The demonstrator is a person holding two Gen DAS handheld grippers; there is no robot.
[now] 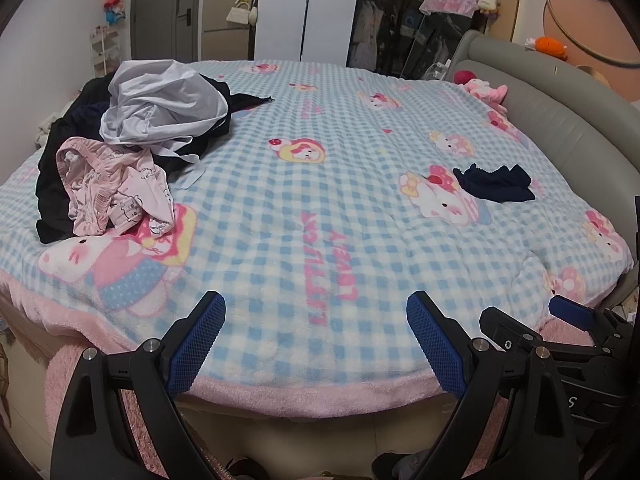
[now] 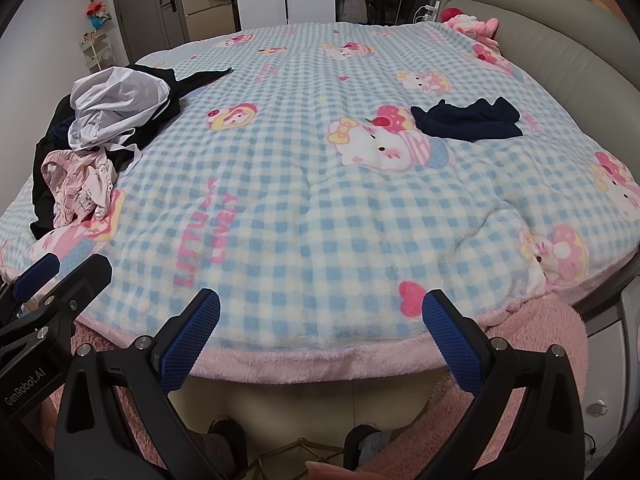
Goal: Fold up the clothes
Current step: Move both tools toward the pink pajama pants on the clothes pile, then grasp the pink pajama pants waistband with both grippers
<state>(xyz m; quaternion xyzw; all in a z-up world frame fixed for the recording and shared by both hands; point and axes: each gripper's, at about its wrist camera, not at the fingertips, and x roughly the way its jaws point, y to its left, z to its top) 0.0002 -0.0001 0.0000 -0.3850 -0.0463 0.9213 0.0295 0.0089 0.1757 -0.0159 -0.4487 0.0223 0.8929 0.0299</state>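
A heap of unfolded clothes lies at the bed's left side: a light grey garment point(image 1: 160, 108) on top, black clothing point(image 1: 52, 168) beneath, and pink printed pyjamas point(image 1: 116, 188) at the front. The same grey garment point(image 2: 116, 100) and pink pyjamas point(image 2: 80, 184) show in the right wrist view. A small dark navy garment point(image 1: 496, 184) lies apart on the right of the bed, and it appears as the navy garment point(image 2: 468, 120) there too. My left gripper point(image 1: 316, 312) hangs open over the bed's near edge. My right gripper point(image 2: 320, 308) is open as well, beside it. Neither holds anything.
The bed carries a blue checked cartoon blanket point(image 1: 320, 208) with a pink border. A grey padded headboard point(image 1: 560, 112) runs along the right. Pink plush toys point(image 1: 486, 90) sit by it. Wardrobes and a door stand at the back. A person's feet point(image 2: 224, 440) are below the bed edge.
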